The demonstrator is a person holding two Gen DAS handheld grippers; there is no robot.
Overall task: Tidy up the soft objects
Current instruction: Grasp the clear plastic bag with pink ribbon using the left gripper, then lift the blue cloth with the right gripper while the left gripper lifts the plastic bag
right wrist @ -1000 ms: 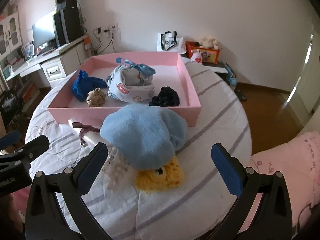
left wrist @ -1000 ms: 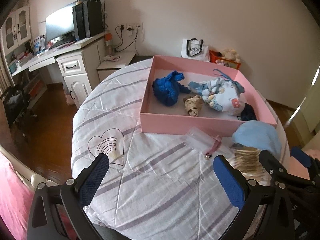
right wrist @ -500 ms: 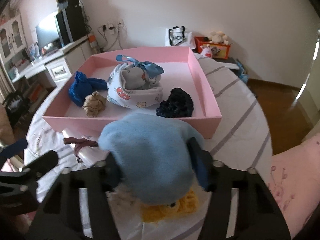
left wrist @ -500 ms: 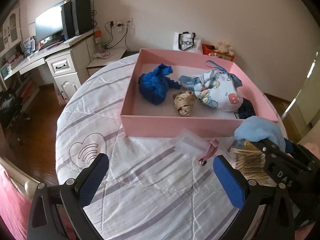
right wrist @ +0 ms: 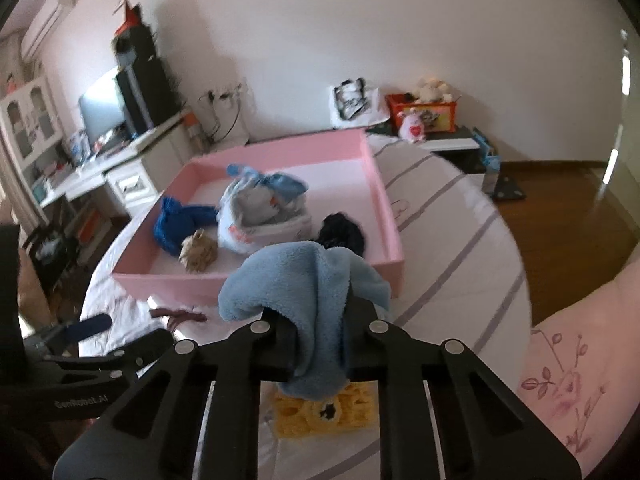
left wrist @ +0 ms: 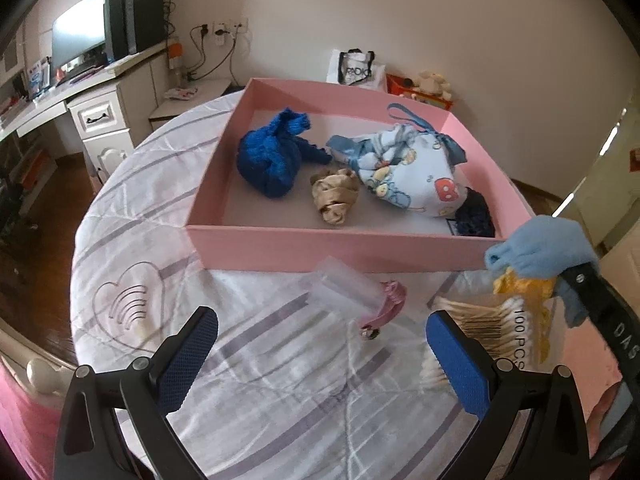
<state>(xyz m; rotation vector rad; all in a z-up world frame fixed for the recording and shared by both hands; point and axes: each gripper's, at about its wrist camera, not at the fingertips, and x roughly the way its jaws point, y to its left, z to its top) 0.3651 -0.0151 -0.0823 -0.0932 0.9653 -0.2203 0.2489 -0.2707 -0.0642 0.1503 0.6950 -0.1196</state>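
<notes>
My right gripper [right wrist: 316, 320] is shut on a light blue fleece cloth [right wrist: 304, 284] and holds it lifted above the table, in front of the pink box [right wrist: 384, 196]. The cloth also shows in the left wrist view [left wrist: 540, 246] at the box's near right corner. A yellow knit piece [right wrist: 324, 412] lies on the table under it. The box [left wrist: 332, 248] holds a blue knit bundle [left wrist: 272, 160], a beige scrunchie [left wrist: 334, 196], a printed baby pouch [left wrist: 412, 176] and a dark knit item [left wrist: 476, 212]. My left gripper [left wrist: 320, 356] is open and empty over the tablecloth.
A clear plastic bag [left wrist: 344, 284] with a pink clip [left wrist: 384, 312] and a pack of cotton swabs [left wrist: 492, 320] lie in front of the box. A desk with a monitor [left wrist: 80, 40] stands at the left. Pink bedding [right wrist: 580, 360] is at the right.
My right gripper has closed on the light blue cloth and lifted it off the yellow knit piece. My left gripper has moved closer to the box and stays open.
</notes>
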